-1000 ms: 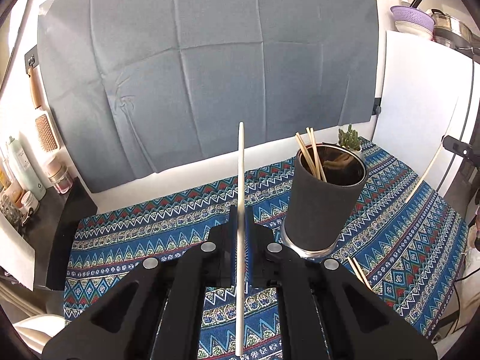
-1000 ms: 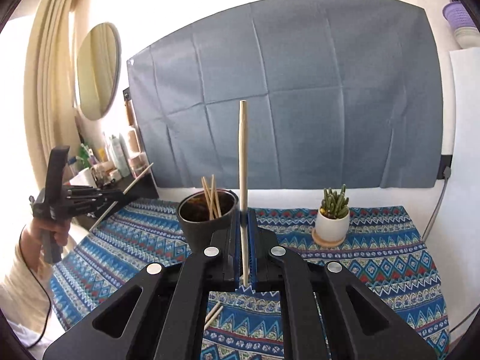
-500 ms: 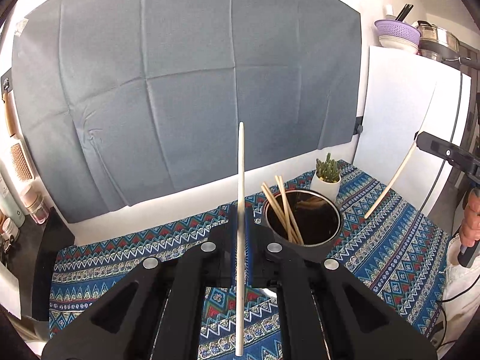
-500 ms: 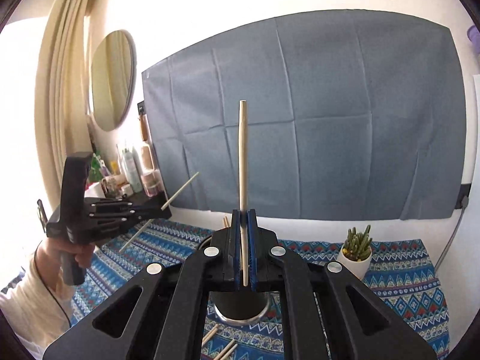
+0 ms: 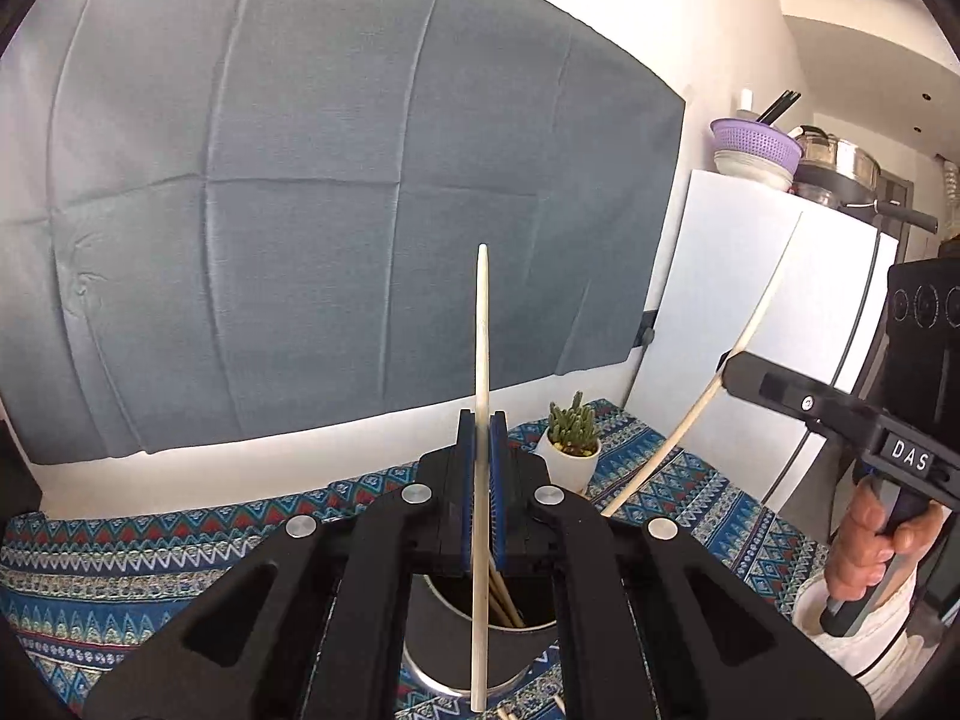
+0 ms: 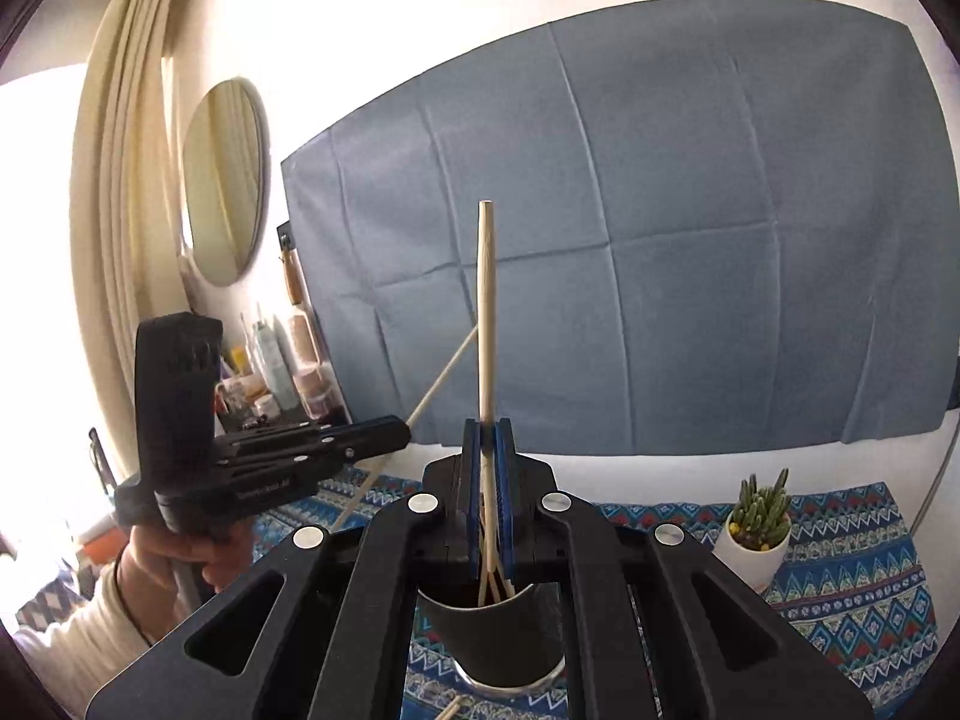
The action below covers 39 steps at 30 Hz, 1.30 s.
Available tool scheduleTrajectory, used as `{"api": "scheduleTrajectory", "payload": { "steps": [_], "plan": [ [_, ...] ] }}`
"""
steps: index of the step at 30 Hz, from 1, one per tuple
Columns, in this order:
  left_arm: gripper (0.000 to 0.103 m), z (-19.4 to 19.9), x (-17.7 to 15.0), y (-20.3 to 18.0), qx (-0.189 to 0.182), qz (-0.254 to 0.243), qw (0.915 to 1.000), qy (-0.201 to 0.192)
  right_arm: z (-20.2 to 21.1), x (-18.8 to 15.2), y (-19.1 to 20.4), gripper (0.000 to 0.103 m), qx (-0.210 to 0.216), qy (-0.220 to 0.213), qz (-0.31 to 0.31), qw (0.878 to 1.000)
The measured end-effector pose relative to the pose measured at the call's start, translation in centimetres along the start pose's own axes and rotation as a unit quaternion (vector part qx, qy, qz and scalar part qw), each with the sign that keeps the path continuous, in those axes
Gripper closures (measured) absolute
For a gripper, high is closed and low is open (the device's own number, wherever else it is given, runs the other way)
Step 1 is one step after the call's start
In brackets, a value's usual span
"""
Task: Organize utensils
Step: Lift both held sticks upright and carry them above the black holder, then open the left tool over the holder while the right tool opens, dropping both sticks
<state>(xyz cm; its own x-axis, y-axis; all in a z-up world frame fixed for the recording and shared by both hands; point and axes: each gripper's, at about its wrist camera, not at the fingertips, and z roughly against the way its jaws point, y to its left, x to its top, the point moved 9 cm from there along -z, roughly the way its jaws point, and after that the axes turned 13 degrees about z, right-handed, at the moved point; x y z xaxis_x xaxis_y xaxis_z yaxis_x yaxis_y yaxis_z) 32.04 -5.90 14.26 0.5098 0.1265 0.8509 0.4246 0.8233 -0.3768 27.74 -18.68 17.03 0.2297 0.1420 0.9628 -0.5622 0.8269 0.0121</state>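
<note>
Now carried in over the dark cup (image 5: 474,630), at the lower middle of both frames instead of off to the side as a second ago. Left gripper (image 5: 478,462) clamped on a pale chopstick (image 5: 480,420), right gripper (image 6: 487,468) clamped on a tan chopstick (image 6: 487,330), both sticks upright above sticks already inside. Probably ready to lower and release; loose sticks lying on the patterned tabletop (image 5: 150,546) beside the cup.

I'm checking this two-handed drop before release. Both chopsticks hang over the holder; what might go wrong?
1. The left gripper and right gripper both hover over the same black holder, so their chopsticks may collide.
2. The holder already has chopsticks leaning inside; a new one may catch on them.
3. The left chopstick sticks far above the fingers and may tip out.
</note>
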Motion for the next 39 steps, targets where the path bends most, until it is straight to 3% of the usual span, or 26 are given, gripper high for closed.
{"api": "scheduleTrajectory", "payload": {
  "steps": [7,9,12,16,19,27,37,38,39],
  "plan": [
    [0.098,-0.3,1.0,-0.7,-0.073,0.022,0.9938,-0.081,-1.4,-0.5,0.6,0.098,0.005,0.002,0.002,1.0],
    [0.098,-0.6,1.1,-0.3,-0.07,0.035,0.9915,-0.104,-1.8,-0.9,0.6,0.098,0.01,0.002,-0.004,1.0],
    [0.098,-1.0,0.7,-0.2,-0.094,0.045,0.987,-0.122,-2.4,-1.4,0.5,0.098,0.007,0.006,-0.005,1.0],
    [0.098,-1.4,0.1,0.0,-0.08,0.036,0.9834,-0.159,-3.3,-2.4,0.5,0.098,0.011,0.017,-0.01,1.0],
    [0.098,-1.9,-0.7,0.4,-0.088,0.047,0.9792,-0.176,-4.1,-3.3,0.4,0.098,0.017,0.024,-0.019,0.999],
    [0.098,-3.5,-2.5,1.0,-0.081,0.047,0.9839,-0.152,-5.6,-5.2,0.1,0.098,0.017,0.055,-0.019,0.998],
    [0.098,-3.1,-2.6,1.2,-0.074,0.054,0.9838,-0.154,-4.5,-4.6,-0.7,0.094,0.0,0.043,-0.021,0.999],
    [0.096,-3.1,-2.5,1.3,-0.073,0.056,0.9838,-0.154,-4.3,-4.6,-0.9,0.094,-0.001,0.041,-0.021,0.999],
    [0.086,-2.9,-2.4,1.4,-0.07,0.058,0.9838,-0.155,-4.1,-4.4,-1.1,0.094,-0.004,0.038,-0.022,0.999]
  ]
}}
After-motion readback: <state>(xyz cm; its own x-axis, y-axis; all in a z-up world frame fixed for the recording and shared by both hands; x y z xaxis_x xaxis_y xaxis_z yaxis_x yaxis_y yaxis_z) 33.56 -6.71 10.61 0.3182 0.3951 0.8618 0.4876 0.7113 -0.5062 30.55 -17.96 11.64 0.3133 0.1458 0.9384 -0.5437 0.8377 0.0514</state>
